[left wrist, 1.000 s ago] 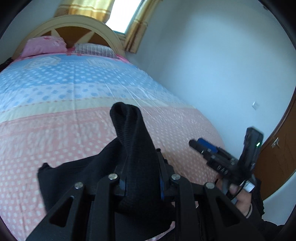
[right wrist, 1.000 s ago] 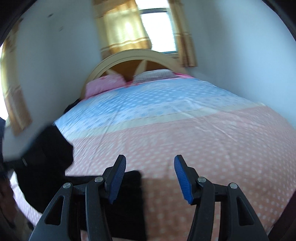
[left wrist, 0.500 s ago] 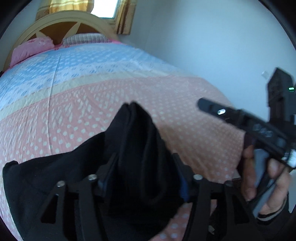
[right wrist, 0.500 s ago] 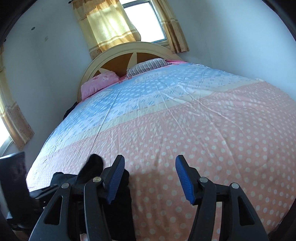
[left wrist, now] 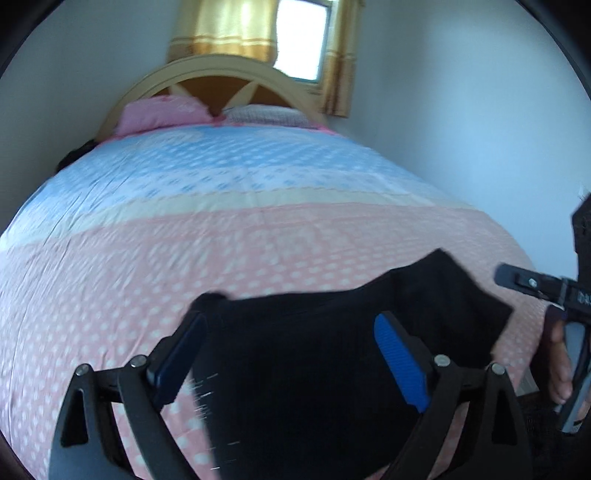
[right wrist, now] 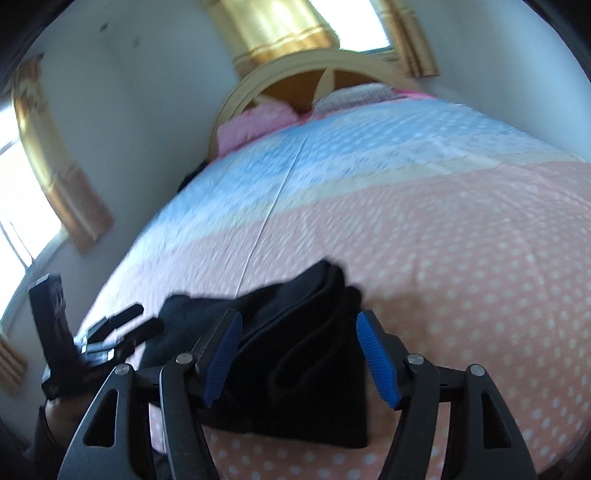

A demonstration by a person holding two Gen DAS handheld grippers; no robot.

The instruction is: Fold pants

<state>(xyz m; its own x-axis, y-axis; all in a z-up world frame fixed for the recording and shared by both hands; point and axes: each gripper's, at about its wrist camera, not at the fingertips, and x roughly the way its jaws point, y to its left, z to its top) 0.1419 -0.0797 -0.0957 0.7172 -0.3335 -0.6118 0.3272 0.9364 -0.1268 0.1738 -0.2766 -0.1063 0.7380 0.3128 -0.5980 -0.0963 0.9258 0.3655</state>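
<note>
Left gripper (left wrist: 291,354): its two blue-padded fingers are wide apart and hold nothing. The black cloth lies under them.
Right gripper (right wrist: 299,354): its fingers are spread apart too, with nothing pinched. It hangs just over the folded pile.
Pants (right wrist: 295,354): black, folded into a thick bundle with layers showing, lying on the pink end of the bed near the foot edge.
Hand (left wrist: 557,369): wrapped round the handle of the other tool, at the right edge.
Bed (left wrist: 184,240): pink dotted cover near, then a cream stripe, then blue.
Pillows (left wrist: 162,112): pink, far off by the wooden headboard (left wrist: 221,72).
Curtains (left wrist: 225,27): yellow, beside a bright window.
</note>
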